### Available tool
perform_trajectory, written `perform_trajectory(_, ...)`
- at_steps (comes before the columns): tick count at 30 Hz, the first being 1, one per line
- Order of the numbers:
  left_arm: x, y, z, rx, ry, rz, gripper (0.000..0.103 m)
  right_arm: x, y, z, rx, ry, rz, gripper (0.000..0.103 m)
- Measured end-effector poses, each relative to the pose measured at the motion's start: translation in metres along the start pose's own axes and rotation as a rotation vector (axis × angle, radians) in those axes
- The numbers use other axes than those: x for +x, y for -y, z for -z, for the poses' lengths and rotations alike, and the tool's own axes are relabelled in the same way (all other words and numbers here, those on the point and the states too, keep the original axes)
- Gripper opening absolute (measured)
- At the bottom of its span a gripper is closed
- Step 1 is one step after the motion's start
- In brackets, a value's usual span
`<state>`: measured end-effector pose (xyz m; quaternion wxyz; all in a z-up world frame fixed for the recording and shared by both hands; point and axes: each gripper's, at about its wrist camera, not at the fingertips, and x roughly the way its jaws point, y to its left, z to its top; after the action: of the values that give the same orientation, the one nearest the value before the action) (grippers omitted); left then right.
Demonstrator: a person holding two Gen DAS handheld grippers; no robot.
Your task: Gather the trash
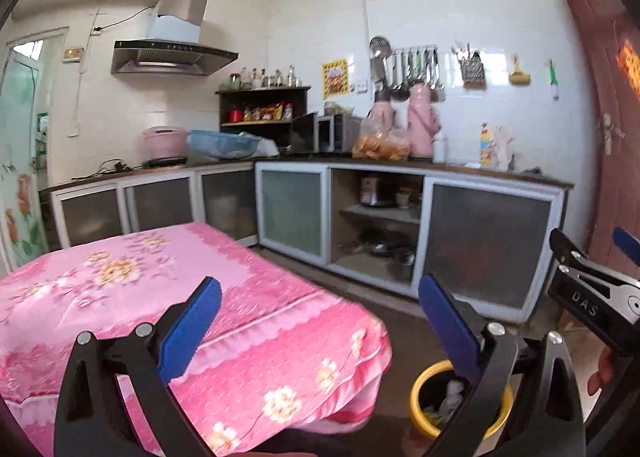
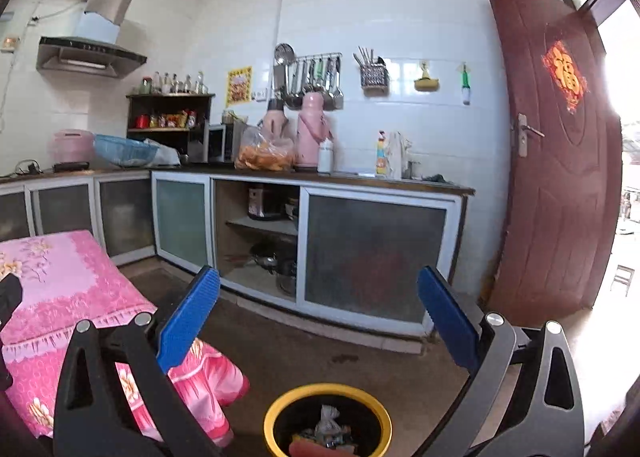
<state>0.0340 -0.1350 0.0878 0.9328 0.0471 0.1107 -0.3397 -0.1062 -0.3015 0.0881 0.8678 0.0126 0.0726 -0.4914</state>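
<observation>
Right tongs (image 2: 319,315) gape wide, holding nothing; the yellow-rimmed trash bin (image 2: 327,419) with crumpled wrappers sits on the floor at six o'clock. Left tongs (image 1: 319,323) likewise spread apart above the pink-clothed table (image 1: 132,297).

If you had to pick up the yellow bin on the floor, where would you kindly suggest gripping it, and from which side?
I would grip the yellow bin by its rim, coming straight down from above. It stands upright with the mouth open, so one finger could go inside and one outside; the round wall looks too wide. The right claw, already open, is nearest.
</observation>
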Motion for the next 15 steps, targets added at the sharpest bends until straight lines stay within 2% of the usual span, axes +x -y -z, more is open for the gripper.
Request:
perform_trajectory(6, -0.001, -0.012, 0.029, -0.095, -0.098, -0.089, 0.095, -0.007, -0.008, 0.030, 0.011, -0.065, -0.002, 0.095)
perform_trajectory(10, -0.003, -0.017, 0.048, -0.163, -0.150, -0.114, 0.095, -0.013, -0.010, 0.045, 0.010, -0.086, -0.011, 0.095)
perform_trajectory(12, -0.007, -0.020, 0.059, -0.200, -0.153, -0.093, 0.095, -0.015, -0.012, 0.050, 0.008, -0.099, -0.026, 0.095)
perform_trajectory(15, -0.014, -0.012, 0.071, -0.160, -0.130, -0.129, 0.095, -0.016, -0.015, 0.056, -0.009, -0.103, -0.047, 0.095)
